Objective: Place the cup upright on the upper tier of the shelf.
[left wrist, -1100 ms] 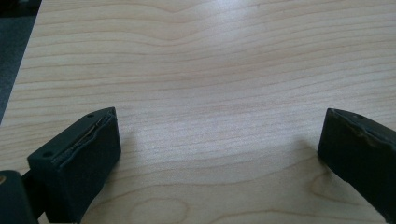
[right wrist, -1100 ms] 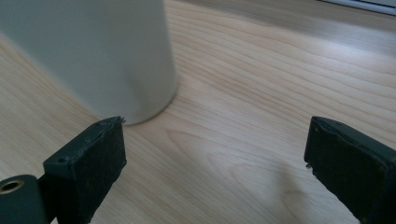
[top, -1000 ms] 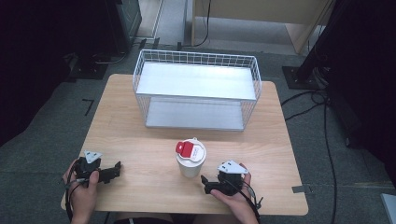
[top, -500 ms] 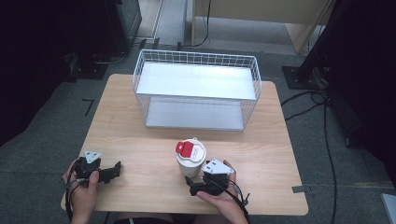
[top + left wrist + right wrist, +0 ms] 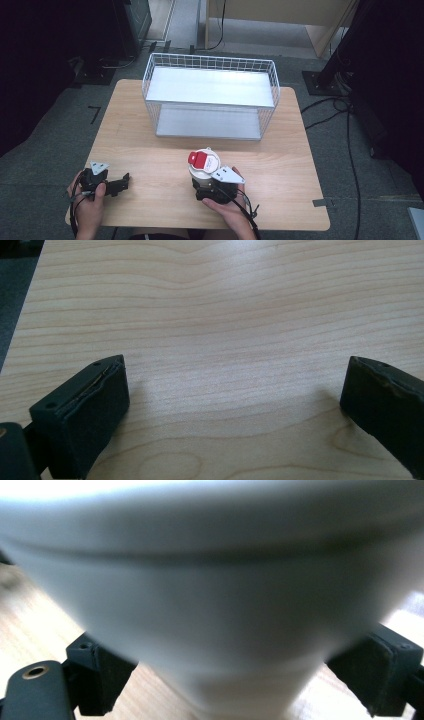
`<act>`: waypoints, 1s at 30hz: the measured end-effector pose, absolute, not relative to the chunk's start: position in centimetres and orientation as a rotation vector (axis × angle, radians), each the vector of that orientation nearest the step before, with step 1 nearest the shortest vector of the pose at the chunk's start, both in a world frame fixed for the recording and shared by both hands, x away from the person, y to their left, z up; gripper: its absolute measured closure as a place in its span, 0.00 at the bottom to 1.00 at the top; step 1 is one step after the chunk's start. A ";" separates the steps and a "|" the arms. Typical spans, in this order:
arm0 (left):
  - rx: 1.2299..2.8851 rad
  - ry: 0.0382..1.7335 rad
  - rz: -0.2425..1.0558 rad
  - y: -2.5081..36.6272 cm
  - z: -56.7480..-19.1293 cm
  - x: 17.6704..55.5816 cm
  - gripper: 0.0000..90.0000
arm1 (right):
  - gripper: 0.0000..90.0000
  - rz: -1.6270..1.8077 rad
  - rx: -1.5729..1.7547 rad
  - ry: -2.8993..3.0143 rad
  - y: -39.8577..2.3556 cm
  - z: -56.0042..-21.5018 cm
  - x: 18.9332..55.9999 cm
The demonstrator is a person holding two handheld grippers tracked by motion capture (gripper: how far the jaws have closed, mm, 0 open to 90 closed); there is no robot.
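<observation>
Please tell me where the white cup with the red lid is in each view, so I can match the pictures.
High view: cup stands front of centre, against the right gripper.
Left gripper view: not in it.
Right gripper view: cup looms between the two jaws.
Shared landmark: the wooden table.

White wire basket (image 5: 210, 97) at table's (image 5: 150, 150) far side, upright

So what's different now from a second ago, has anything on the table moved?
The right gripper slid left and forward until its open jaws came around the lower part of the white cup with the red-tabbed lid; they stand either side of it, and whether they touch it cannot be told. The cup itself, the wire basket and the left gripper, open over bare table, stayed put.
</observation>
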State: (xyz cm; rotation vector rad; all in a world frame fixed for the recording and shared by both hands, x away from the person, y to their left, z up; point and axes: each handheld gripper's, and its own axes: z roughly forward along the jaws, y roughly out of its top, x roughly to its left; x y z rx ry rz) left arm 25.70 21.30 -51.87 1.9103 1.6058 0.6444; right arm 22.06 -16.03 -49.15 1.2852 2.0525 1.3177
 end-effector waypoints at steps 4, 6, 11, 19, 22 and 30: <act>1.910 1.606 0.644 21.3 -51.9 25.7 0.00 | 0.12 1.322 1.281 2.026 -15.6 -48.9 22.3; 1.910 1.606 0.645 21.3 -51.9 25.7 0.00 | 0.11 1.337 1.282 1.990 -15.3 -48.9 22.3; 1.909 1.607 0.643 21.3 -51.9 25.7 0.00 | 0.11 1.353 1.282 1.943 -14.8 -49.2 22.5; 1.909 1.607 0.643 21.3 -51.9 25.7 0.00 | 0.13 1.360 1.265 1.906 -14.6 -49.2 22.2; 1.908 1.607 0.643 21.3 -51.9 25.7 0.00 | 0.13 1.400 1.295 1.888 -14.7 -49.1 22.2; 1.908 1.607 0.643 21.3 -51.9 25.7 0.00 | 0.13 1.429 1.288 1.845 -15.1 -46.4 22.8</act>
